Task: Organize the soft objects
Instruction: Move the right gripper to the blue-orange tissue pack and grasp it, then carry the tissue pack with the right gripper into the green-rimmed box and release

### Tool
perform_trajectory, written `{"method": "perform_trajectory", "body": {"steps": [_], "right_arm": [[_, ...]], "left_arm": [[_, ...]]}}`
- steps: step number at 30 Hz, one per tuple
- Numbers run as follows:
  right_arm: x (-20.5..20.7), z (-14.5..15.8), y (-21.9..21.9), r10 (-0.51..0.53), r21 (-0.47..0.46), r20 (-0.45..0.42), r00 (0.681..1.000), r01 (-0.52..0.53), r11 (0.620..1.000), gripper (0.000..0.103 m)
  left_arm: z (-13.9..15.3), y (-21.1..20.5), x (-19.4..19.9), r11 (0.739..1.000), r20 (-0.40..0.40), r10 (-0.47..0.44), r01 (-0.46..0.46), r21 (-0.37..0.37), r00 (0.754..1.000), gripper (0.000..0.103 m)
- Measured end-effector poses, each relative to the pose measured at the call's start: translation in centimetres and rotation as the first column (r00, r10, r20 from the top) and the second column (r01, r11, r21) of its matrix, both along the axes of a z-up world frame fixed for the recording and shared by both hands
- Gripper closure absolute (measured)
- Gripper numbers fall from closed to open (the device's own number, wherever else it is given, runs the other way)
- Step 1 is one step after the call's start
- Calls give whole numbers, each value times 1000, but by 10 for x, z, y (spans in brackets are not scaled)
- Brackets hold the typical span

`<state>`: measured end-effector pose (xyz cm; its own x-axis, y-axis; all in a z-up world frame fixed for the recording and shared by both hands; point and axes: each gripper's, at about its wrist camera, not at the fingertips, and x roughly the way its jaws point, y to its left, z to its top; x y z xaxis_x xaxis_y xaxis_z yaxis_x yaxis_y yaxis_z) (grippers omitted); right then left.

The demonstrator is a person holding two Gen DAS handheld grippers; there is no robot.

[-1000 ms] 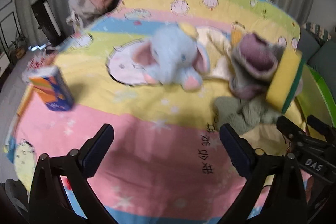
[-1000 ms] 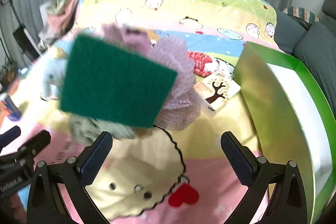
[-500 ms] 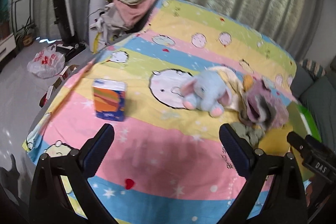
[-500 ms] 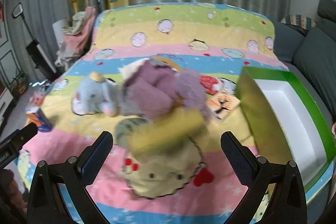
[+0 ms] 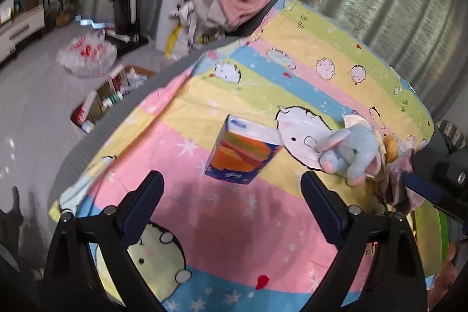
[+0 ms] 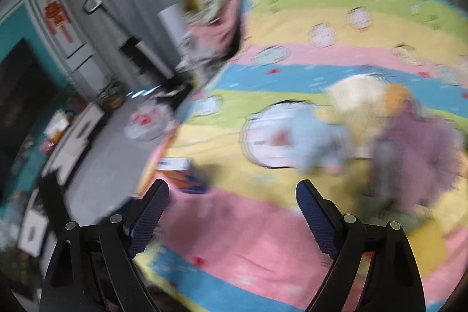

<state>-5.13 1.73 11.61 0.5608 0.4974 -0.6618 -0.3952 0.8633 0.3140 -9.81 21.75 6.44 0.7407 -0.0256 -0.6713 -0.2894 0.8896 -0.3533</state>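
Left gripper (image 5: 231,193): jaws spread, nothing held. Right gripper (image 6: 232,202): likewise spread, nothing held. Tissue pack (image 5: 244,152): stood ahead, between the left fingers. Plush elephant (image 5: 352,152) and purple cloth (image 5: 395,183): found ahead-right, ungathered on bedspread (image 5: 222,209). Sorting judged largely outstanding.

Both views are evenly and fairly brightly lit by soft daylight; around the tissue box (image 5: 243,152) the striped sheet (image 5: 234,212) carries only faint grey shadows just in front of it, and a small bright glare patch lies on the floor (image 5: 35,95) far to its left. The left wrist view is mostly sharp near the box, with mild blur in the room behind it and strong fisheye bending and black vignetting at the rim. The right wrist view is smeared by motion blur throughout: the box (image 6: 182,176) and the plush pile (image 6: 380,133) to its right are streaked and soft, and only the gripper fingers (image 6: 149,214) in the foreground stay crisp.
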Motion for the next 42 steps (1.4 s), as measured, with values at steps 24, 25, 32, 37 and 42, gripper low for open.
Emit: {"method": "perform_trajectory", "body": {"steps": [24, 25, 32, 37, 42], "right_arm": [[105, -92, 107, 277, 243, -433, 858, -184, 952, 42], [100, -88, 101, 271, 250, -424, 864, -176, 952, 42], [77, -52, 36, 196, 295, -341, 919, -94, 951, 42], [57, -22, -43, 86, 337, -279, 957, 14, 941, 42], [24, -12, -133, -84, 368, -203, 976, 156, 917, 43]], "left_arm": [[-8, 1, 43, 965, 21, -224, 225, -136, 974, 51], [-1, -7, 40, 964, 36, -234, 237, -124, 971, 52], [39, -84, 31, 930, 105, -357, 363, -50, 928, 52], [60, -155, 34, 866, 159, -492, 499, -4, 856, 52], [66, -238, 36, 774, 159, -629, 633, 29, 761, 52]]}}
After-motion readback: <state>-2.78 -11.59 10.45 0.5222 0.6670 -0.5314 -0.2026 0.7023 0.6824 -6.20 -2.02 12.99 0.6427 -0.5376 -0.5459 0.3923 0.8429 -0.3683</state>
